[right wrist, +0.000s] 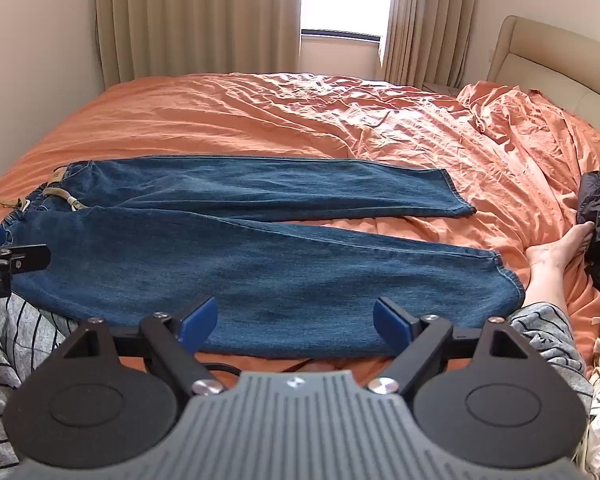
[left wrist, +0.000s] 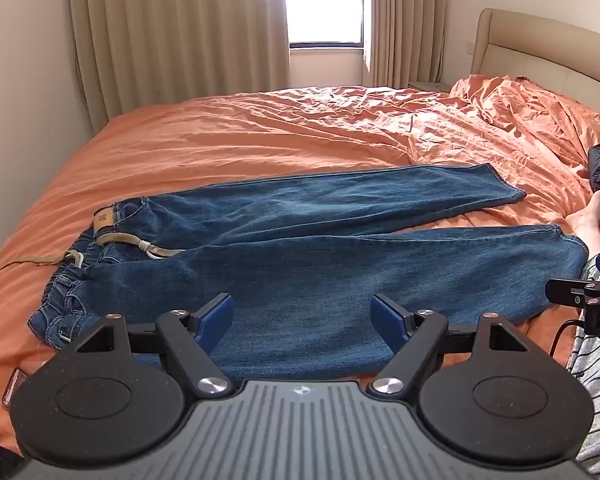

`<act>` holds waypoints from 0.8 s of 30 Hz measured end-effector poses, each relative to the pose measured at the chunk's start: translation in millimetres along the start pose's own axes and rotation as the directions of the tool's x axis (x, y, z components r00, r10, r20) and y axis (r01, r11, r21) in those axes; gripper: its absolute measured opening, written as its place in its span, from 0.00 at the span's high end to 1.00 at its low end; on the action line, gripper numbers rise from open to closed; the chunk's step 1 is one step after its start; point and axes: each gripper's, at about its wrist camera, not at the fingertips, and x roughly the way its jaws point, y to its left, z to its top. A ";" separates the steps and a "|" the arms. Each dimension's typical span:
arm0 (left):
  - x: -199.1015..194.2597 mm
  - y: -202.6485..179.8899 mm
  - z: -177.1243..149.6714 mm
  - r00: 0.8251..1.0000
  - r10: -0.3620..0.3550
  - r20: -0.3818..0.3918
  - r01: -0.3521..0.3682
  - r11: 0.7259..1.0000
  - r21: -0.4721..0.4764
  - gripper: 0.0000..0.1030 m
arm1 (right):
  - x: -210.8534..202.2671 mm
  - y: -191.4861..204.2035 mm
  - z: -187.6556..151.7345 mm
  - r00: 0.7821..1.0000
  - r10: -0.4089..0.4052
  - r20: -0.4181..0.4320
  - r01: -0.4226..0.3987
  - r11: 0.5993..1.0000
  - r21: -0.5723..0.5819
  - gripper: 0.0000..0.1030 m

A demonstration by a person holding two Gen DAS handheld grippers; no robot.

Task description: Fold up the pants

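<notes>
1. Left gripper (left wrist: 302, 316) and right gripper (right wrist: 295, 320): both spread wide, empty, angled down over the near trouser leg.
2. Jeans (left wrist: 300, 248) flat on the bed (left wrist: 220, 128) just ahead, waistband (left wrist: 112, 236) off left, hems (right wrist: 508, 276) right.
3. Pinch near leg's outer edge at waist and hem.
4. Lift evenly, lay onto far leg, seams matched.

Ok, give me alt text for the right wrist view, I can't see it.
Blue jeans lie spread flat on an orange bedsheet, waistband left, legs apart toward the right. The open right claw hovers over the near leg, holding nothing; a bare foot rests at right.
</notes>
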 end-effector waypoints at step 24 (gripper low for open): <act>-2.3 0.4 1.9 1.000 0.007 0.007 -0.007 1.000 0.005 0.12 | -3.0 0.2 0.6 1.000 0.002 0.009 -0.002 1.000 -0.012 0.21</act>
